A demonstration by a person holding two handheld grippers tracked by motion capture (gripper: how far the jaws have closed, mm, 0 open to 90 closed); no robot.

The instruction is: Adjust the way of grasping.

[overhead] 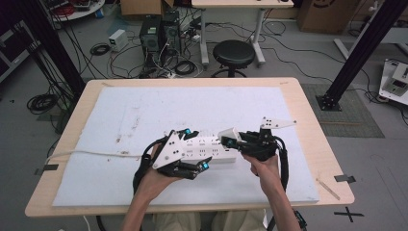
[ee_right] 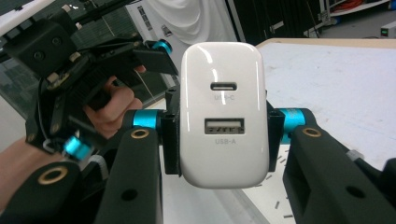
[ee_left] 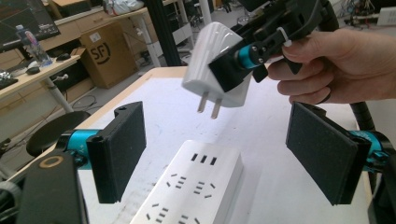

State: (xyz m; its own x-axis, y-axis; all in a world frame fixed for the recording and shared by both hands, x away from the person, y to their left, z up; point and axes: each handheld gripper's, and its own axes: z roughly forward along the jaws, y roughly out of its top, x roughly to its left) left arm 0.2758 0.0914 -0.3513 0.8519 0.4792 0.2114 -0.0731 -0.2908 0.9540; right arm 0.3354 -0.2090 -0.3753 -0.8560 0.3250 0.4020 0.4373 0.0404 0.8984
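Right gripper [ee_left: 233, 70] clamped on a white USB charger [ee_right: 223, 119], fingers [ee_right: 170, 140] pressing its two narrow sides; port face toward its own camera, the two flat prongs [ee_left: 208, 105] pointing down. Charger hangs in the air above the near end of a white power strip [ee_left: 196, 191], not touching it. Strip lies flat on the white mat [overhead: 144, 110] covering the desk [overhead: 308, 125], its cord [overhead: 86, 153] trailing off toward the left edge. Left gripper [overhead: 185, 166] sits over the strip's left part, fingers [ee_left: 119, 156] spread wide on either side of the strip with clear gaps, pads not pressing it. Likely step: plugging the charger into a socket. Risks, as judged: with the strip unclamped, downward push on the prongs could slide or tip it, since nothing pins it to the mat. Charger is held at a slight tilt, so the prongs may meet the slots askew and jam or bend. Smooth glossy casing could rotate between the pads under insertion force. Prongs appear offset from the nearest socket row; misalignment could land them on blank plastic.
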